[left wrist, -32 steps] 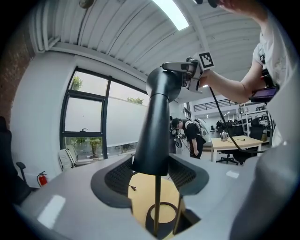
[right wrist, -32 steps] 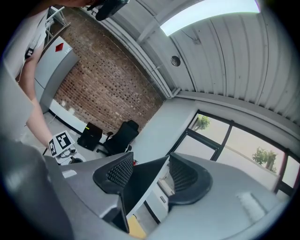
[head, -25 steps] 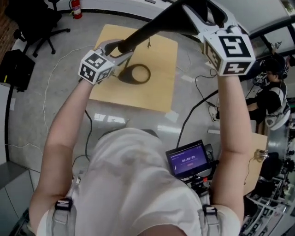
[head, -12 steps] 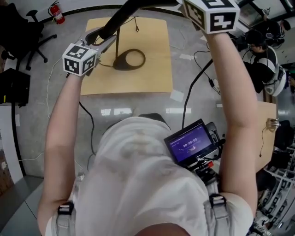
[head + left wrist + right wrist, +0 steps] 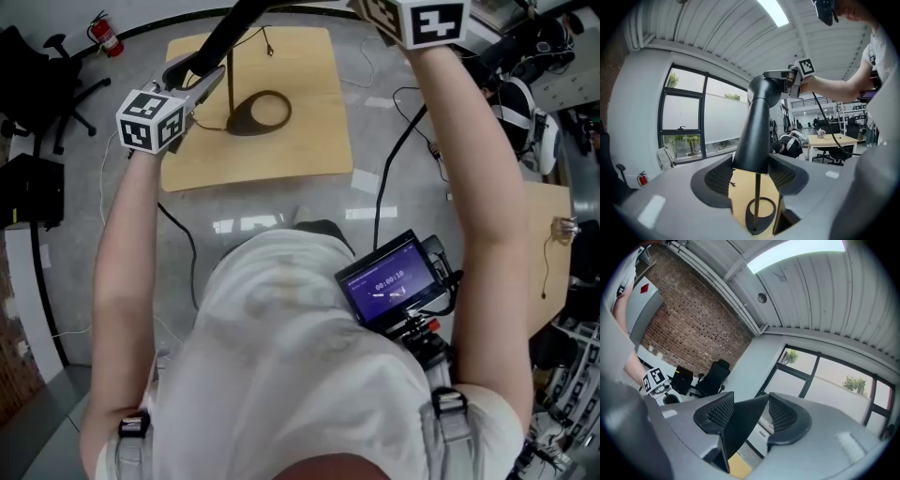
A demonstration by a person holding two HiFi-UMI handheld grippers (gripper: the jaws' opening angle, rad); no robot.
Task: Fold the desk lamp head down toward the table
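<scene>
The black desk lamp stands on a square wooden table [image 5: 309, 141] with its ring base [image 5: 259, 112], a thin pole [image 5: 756, 201] and a thick black arm [image 5: 223, 36] that slopes up to the right. My left gripper [image 5: 208, 75] is shut on the arm's lower end, just above the pole; in the left gripper view the arm [image 5: 757, 131] fills the gap between the pads. The right gripper's marker cube [image 5: 414, 17] sits at the head view's top edge, its jaws cut off there. In the right gripper view that gripper [image 5: 747, 416] is shut on the black lamp head [image 5: 738, 427].
Cables trail over the grey floor around the table. A fire extinguisher [image 5: 99, 33] and a black office chair [image 5: 37, 56] stand at the far left. At the right sit a person [image 5: 525, 103] and a second wooden table [image 5: 548, 244]. A small screen [image 5: 384, 286] hangs on my chest.
The right gripper has slid with the lamp head toward the top of the head view, so the head has left the picture. The left gripper keeps its hold on the arm.
</scene>
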